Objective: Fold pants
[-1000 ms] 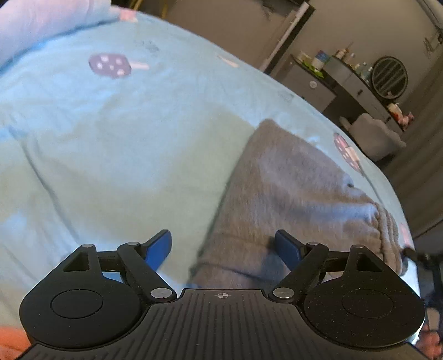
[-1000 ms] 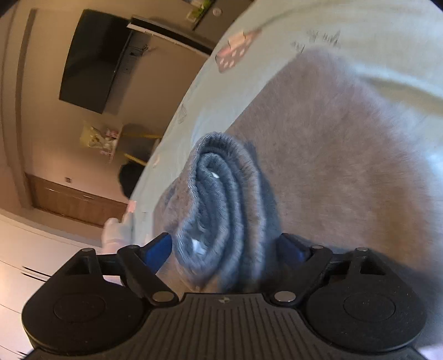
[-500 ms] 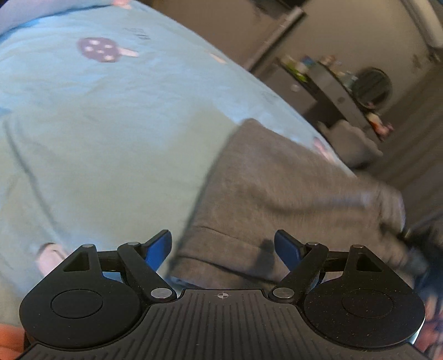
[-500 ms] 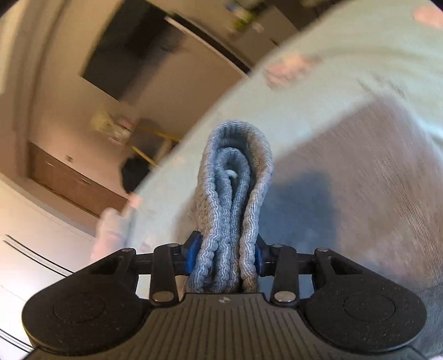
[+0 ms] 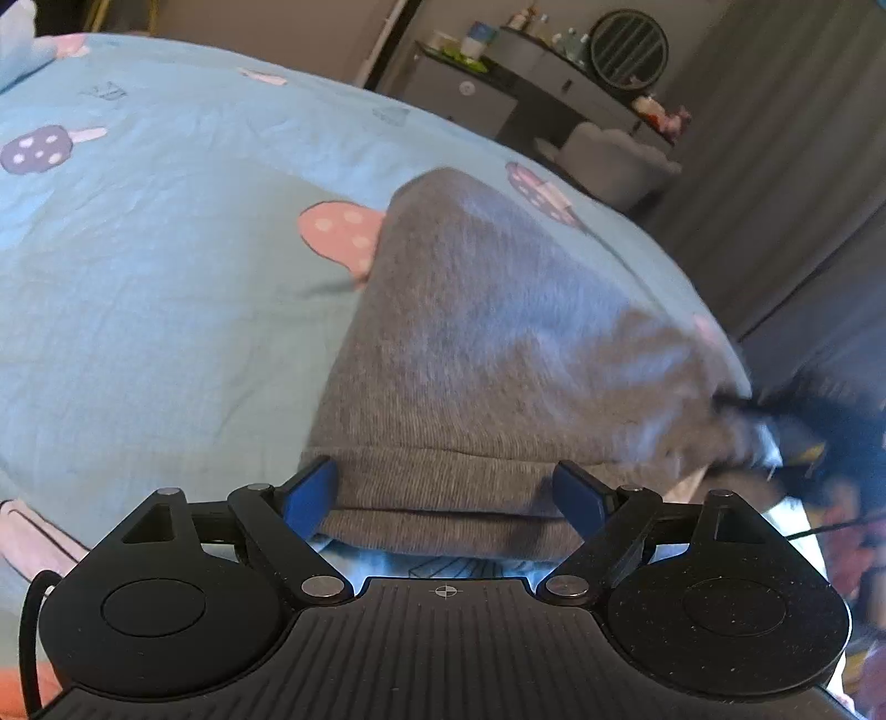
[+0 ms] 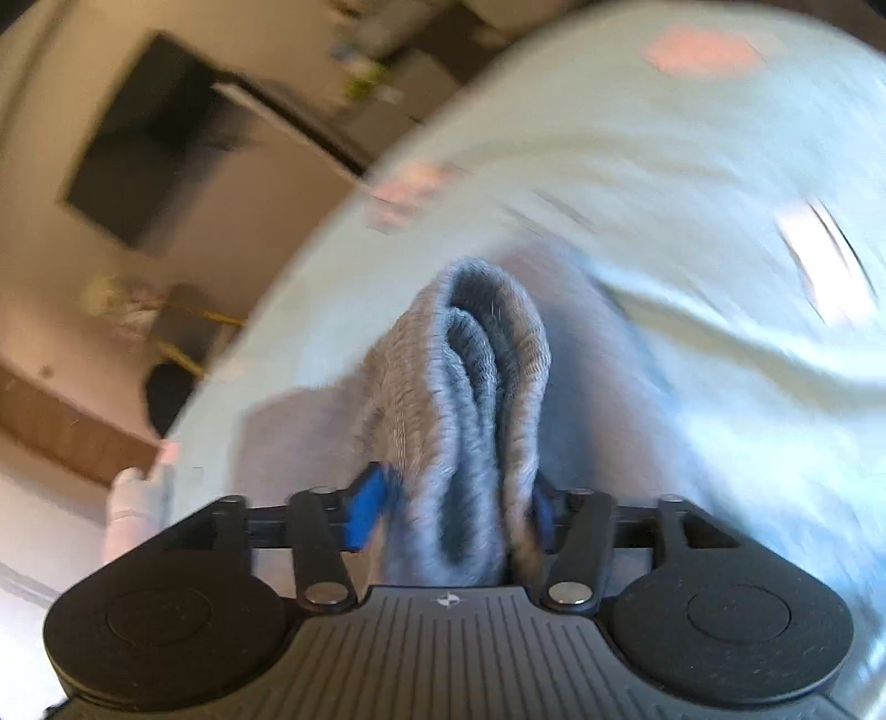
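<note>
Left wrist view: my left tongs (image 5: 446,490) stand released, blue pads (image 5: 310,490) wide apart. The ribbed hem of the grey pants (image 5: 487,332) lies between them at the lower centre of the frame, without either pad pressing on it. The pants lie folded on the light-blue bed cover (image 5: 166,266), running from lower centre up toward upper centre. A pink mushroom print (image 5: 338,232) peeks out at their left edge. At the right edge of the frame the fabric is blurred where it meets a dark shape I cannot make out clearly. A dresser (image 5: 531,83) with a round mirror (image 5: 628,50) sits at upper right.

Right wrist view: heavy blur. My right tongs (image 6: 451,512) have just been opening, after a tighter squeeze. A bunched, ribbed fold of the pants (image 6: 470,399) stands upright between them at frame centre. The right pad is buried against the fabric; the left blue pad (image 6: 365,512) seems just clear of it, so I read the grip as let go. A dark screen (image 6: 160,138) hangs on the wall at upper left.
</note>
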`<action>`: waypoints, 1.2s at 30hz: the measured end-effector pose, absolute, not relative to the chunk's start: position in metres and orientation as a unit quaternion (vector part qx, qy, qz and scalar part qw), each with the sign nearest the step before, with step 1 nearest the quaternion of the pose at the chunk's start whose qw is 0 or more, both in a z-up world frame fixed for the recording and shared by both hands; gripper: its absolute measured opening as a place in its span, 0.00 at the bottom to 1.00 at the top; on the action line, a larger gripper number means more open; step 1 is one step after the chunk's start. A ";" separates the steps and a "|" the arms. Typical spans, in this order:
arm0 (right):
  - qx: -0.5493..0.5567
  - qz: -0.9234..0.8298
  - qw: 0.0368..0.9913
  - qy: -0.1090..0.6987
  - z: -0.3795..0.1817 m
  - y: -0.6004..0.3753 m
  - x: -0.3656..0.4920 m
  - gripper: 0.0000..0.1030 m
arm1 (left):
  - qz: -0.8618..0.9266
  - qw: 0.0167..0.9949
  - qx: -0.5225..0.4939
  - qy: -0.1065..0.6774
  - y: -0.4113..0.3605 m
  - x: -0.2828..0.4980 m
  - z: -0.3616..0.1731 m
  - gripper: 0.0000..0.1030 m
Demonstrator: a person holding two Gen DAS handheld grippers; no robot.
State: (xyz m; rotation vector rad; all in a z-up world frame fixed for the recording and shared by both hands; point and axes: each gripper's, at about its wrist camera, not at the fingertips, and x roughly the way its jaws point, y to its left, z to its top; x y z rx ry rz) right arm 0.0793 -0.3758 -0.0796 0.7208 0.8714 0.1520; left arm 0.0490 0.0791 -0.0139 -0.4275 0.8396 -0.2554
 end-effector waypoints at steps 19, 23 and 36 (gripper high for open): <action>0.541 0.081 0.766 0.338 -0.126 -0.394 0.029 0.72 | -0.124 0.871 -0.247 0.406 0.086 0.055 -0.022 0.87; 0.511 0.043 0.782 0.355 -0.123 -0.379 0.036 0.44 | -0.115 0.875 -0.239 0.406 0.086 0.050 -0.019 0.88; 0.421 0.123 0.849 0.295 -0.021 -0.345 0.034 0.41 | -0.153 0.872 -0.171 0.433 0.044 0.043 -0.018 0.86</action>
